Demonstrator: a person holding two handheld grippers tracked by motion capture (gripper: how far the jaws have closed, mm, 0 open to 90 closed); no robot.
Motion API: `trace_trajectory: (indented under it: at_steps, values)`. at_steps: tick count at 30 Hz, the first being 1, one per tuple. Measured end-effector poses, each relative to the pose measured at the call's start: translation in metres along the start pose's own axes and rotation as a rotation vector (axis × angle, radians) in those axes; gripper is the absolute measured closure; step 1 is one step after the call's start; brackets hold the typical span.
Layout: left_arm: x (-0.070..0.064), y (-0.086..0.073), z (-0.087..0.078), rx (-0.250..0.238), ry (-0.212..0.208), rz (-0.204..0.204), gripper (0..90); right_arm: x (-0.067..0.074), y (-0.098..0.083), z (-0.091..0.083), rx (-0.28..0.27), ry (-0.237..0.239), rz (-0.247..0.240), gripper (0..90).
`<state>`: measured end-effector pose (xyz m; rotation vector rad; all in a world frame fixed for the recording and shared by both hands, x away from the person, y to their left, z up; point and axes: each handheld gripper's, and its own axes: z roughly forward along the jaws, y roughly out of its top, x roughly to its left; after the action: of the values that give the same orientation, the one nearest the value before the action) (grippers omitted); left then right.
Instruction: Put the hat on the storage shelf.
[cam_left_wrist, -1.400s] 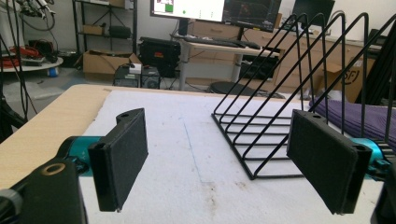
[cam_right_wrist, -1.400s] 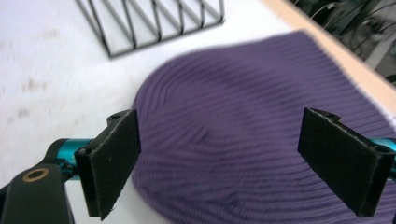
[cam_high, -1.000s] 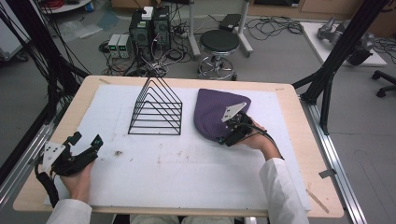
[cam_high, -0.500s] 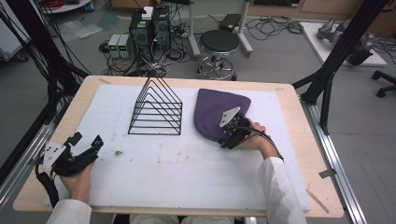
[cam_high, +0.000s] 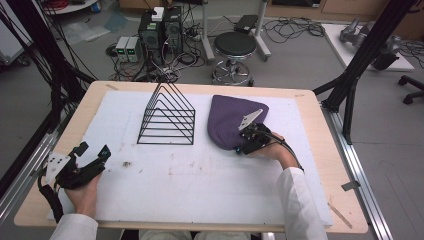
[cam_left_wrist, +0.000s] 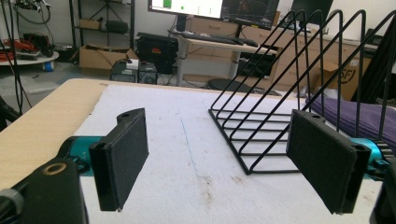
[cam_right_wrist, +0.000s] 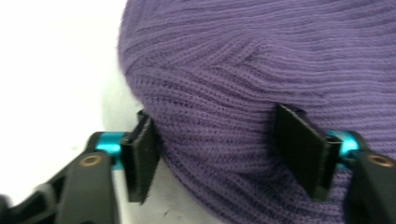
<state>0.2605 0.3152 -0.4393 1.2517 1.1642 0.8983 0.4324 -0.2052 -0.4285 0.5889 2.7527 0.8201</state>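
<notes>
A purple knitted cloth (cam_high: 229, 117) lies on the white mat, right of a black wire rack (cam_high: 165, 144). My right gripper (cam_high: 242, 143) is at the cloth's near edge. In the right gripper view its jaws have just been closing on a bulge of the cloth (cam_right_wrist: 224, 93): one pad is against the cloth's edge and the other is pressed into the knit, with my right gripper (cam_right_wrist: 215, 121) low over the mat. My left gripper (cam_high: 92, 150) rests at the mat's near left corner. In the left gripper view it (cam_left_wrist: 217, 123) stands open and holds nothing, facing the rack (cam_left_wrist: 271, 171).
The white mat (cam_high: 200, 180) covers most of the wooden table (cam_high: 310, 100). A small dark smudge (cam_high: 125, 163) marks the mat near the left gripper. Black frame posts stand at both table sides, with a stool and computers on the floor beyond.
The right gripper's jaws have narrowed around the cloth's near edge, and the hand has shifted only slightly. The left gripper has stayed put.
</notes>
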Motion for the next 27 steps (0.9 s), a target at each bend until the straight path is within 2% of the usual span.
trace_trajectory:
  at_steps: [3, 5, 6, 7, 8, 11, 16, 18, 21, 25, 27]
  values:
    - [0.0, 0.0, 0.0, -0.001, -0.001, -0.002, 21.1, -0.002, 0.001, 0.0, -0.004, -0.027, 0.023, 51.2]
    - [0.0, 0.0, -0.001, -0.001, 0.0, -0.002, 21.1, -0.001, 0.003, -0.001, 0.014, -0.055, 0.045, 61.1]
    - [0.0, 0.0, -0.001, -0.001, 0.0, -0.002, 21.1, -0.001, 0.003, -0.001, 0.014, -0.055, 0.045, 61.1]
    - [0.001, 0.0, -0.001, -0.002, 0.0, -0.004, 21.2, -0.001, 0.005, 0.0, 0.02, -0.082, 0.068, 67.2]
    - [0.001, 0.0, 0.0, -0.002, 0.0, -0.006, 21.2, -0.001, 0.005, 0.0, 0.022, -0.087, 0.08, 68.7]
    - [0.001, 0.0, -0.001, -0.002, -0.001, -0.005, 21.2, -0.001, 0.006, 0.0, 0.025, -0.103, 0.124, 71.3]
    - [0.001, 0.0, 0.0, -0.003, 0.0, -0.008, 21.2, 0.002, 0.007, -0.001, 0.028, -0.13, 0.141, 74.6]
    - [0.001, 0.0, 0.0, -0.003, 0.001, -0.009, 21.2, 0.002, 0.007, -0.003, 0.023, -0.133, 0.163, 75.2]
    - [0.001, 0.0, 0.0, -0.003, 0.0, -0.01, 21.2, 0.003, 0.008, -0.006, 0.009, -0.15, 0.158, 75.5]
    - [0.001, 0.0, 0.0, -0.003, 0.0, -0.01, 21.3, 0.003, 0.011, -0.015, -0.053, -0.186, 0.175, 75.5]
    - [0.001, 0.0, 0.0, -0.003, 0.0, -0.01, 21.2, 0.003, 0.012, -0.021, -0.086, -0.207, 0.205, 75.4]
